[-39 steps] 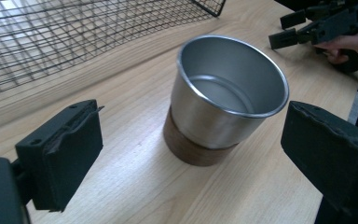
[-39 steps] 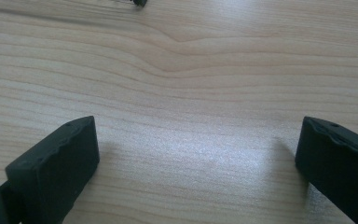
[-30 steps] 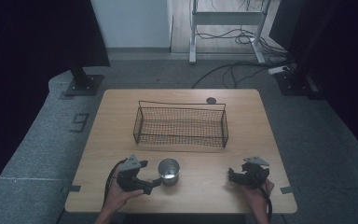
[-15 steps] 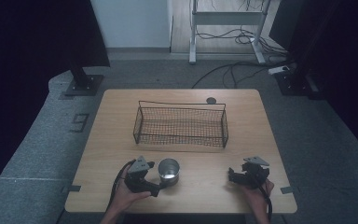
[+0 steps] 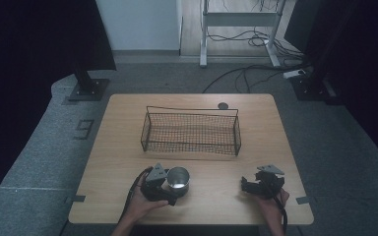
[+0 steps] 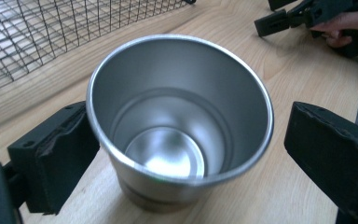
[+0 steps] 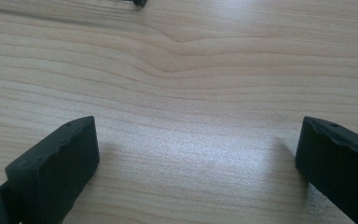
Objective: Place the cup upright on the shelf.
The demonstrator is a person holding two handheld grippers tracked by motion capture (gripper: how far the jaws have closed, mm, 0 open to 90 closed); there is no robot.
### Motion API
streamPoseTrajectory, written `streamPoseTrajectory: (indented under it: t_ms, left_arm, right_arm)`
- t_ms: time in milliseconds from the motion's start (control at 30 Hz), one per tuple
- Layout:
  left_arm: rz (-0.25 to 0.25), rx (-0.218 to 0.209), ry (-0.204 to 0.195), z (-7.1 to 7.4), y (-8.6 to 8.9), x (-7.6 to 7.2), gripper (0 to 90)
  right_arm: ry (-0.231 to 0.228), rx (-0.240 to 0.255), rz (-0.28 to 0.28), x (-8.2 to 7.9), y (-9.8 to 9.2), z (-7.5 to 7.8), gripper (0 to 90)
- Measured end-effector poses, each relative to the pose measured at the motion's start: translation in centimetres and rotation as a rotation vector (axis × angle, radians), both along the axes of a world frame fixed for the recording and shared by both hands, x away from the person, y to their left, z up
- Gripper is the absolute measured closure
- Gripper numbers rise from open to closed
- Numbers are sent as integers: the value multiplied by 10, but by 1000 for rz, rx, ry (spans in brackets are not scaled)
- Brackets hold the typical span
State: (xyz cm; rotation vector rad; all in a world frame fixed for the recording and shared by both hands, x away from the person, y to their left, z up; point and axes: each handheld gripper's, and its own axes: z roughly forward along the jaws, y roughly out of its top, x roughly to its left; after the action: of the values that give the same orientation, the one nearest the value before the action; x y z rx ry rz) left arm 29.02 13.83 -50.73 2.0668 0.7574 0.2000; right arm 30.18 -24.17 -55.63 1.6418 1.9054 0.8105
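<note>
On the wooden table (image 5: 216,167) we set the left gripper (image 6: 182,149), jaws wide and unclosed, astride the steel cup (image 6: 179,121) to grasp it for the wire basket (image 5: 191,132).

- Your target is the steel cup (image 5: 178,179), a plain brushed-metal tumbler whose walls taper down to a narrower base.
- It stands upright on the wooden table (image 5: 216,196), mouth up and empty; you can see the bare shiny bottom in the left gripper view (image 6: 168,154).
- It sits near the table's front edge, left of centre, just in front of the wire basket (image 5: 191,132) but apart from it.
</note>
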Motion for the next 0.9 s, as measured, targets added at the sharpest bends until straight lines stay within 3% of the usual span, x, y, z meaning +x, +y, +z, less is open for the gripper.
streamPoseTrajectory:
  t_ms: [300,400,900]
  left_arm:
    - [32,8,-29,-4,-11,3,68]
    - [58,4,-40,-5,-10,4,127]
    - [66,0,-70,-7,-11,2,145]
  right_arm:
    - [0,0,0,0,0,0,0]
    - [0,0,0,0,0,0,0]
    - [0,0,0,0,0,0,0]
